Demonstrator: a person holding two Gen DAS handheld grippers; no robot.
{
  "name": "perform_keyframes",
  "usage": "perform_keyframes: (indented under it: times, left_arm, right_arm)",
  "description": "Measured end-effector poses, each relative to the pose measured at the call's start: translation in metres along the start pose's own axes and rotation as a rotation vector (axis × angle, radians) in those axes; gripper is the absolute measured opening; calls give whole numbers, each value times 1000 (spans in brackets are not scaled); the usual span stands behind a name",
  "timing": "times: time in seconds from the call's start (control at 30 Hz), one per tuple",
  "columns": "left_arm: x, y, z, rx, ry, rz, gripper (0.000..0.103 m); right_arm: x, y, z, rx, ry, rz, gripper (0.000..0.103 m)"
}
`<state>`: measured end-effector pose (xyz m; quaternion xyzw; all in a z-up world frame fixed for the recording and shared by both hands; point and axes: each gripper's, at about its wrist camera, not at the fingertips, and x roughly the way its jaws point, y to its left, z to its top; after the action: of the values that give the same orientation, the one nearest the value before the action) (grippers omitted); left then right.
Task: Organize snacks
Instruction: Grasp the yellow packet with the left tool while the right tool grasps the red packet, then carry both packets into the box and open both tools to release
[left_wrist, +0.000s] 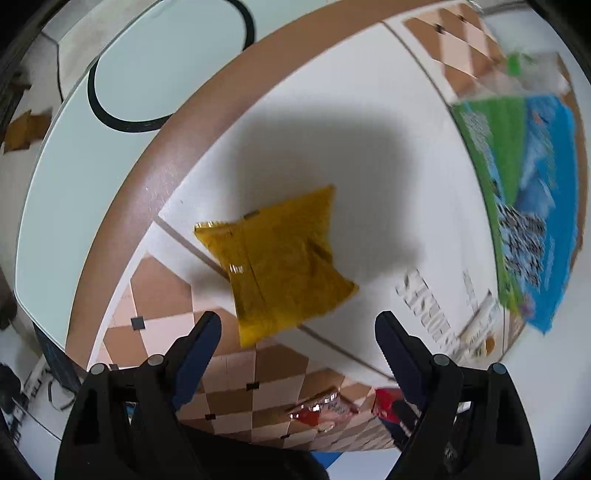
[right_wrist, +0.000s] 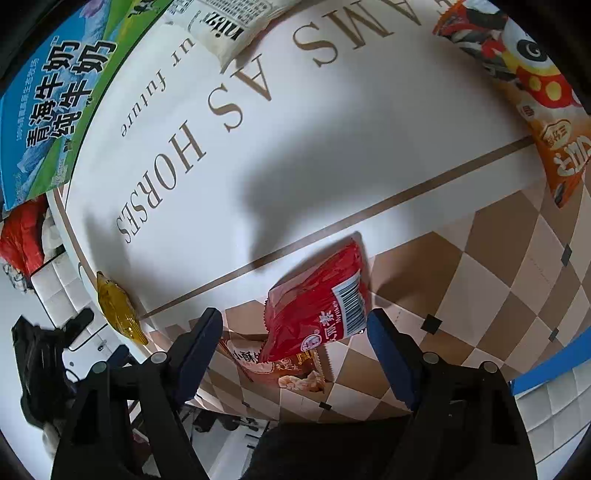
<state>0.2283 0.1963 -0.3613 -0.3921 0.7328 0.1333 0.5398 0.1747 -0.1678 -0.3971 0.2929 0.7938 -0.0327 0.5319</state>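
A yellow snack packet (left_wrist: 282, 264) lies on the printed table mat (left_wrist: 369, 184), just ahead of my open, empty left gripper (left_wrist: 297, 325). The packet also shows in the right wrist view (right_wrist: 120, 308) at the mat's left edge. A red snack packet (right_wrist: 317, 304) lies on the checkered border, partly on top of a brown snack packet (right_wrist: 288, 369). My right gripper (right_wrist: 293, 321) is open above and around them, touching neither.
A blue-green milk carton box (right_wrist: 55, 99) stands at the mat's far side and is blurred in the left wrist view (left_wrist: 528, 206). A white packet (right_wrist: 236, 26) and an orange snack bag (right_wrist: 535, 96) lie at the back. A glass tabletop (left_wrist: 122, 92) lies beyond the mat.
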Motion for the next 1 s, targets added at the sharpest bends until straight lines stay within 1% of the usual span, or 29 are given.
perform_keyframes:
  times: [0.17, 0.23, 0.3, 0.37, 0.43, 0.5, 0.57, 0.7, 0.73, 0.77, 0.87, 0.93, 1.0]
  left_arm:
    - [17, 12, 18, -68, 31, 32, 85]
    - [25, 15, 22, -82, 38, 58, 85]
    - [26, 13, 24, -84, 32, 78, 85]
    - [26, 9, 25, -65, 16, 109, 85]
    - [25, 4, 25, -29, -18, 146, 85]
    - [24, -1, 22, 21, -47, 188, 79]
    - [24, -9, 17, 90, -83, 240, 69]
    - [28, -28, 0, 251, -153, 331, 63]
    - [30, -33, -5, 295, -167, 357, 62]
    - [33, -38, -12, 333, -176, 376, 62]
    - [42, -49, -27, 416, -183, 408, 59]
    - [48, -54, -37, 446, -177, 411, 59]
    - [52, -57, -46, 472, -173, 410, 57]
  right_arm:
    - [-2, 3, 1, 1, -1, -7, 83]
    - [0, 6, 1, 0, 1, -16, 83]
    - [1, 8, 2, 3, 4, -20, 83]
    - [3, 10, 2, 5, 6, -25, 83]
    - [4, 11, 3, 9, 7, -28, 83]
    - [4, 9, 5, 11, 9, -30, 82]
    - [4, 8, 5, 12, 9, -43, 78]
    - [4, 5, 6, 19, 4, -73, 66]
    - [3, 6, 6, 15, 4, -89, 61]
    - [2, 6, 6, 10, 4, -102, 59]
    - [-1, 6, 5, -12, -9, -127, 54]
    - [-3, 5, 5, -28, -15, -138, 50]
    - [-5, 7, 3, -44, -21, -145, 49]
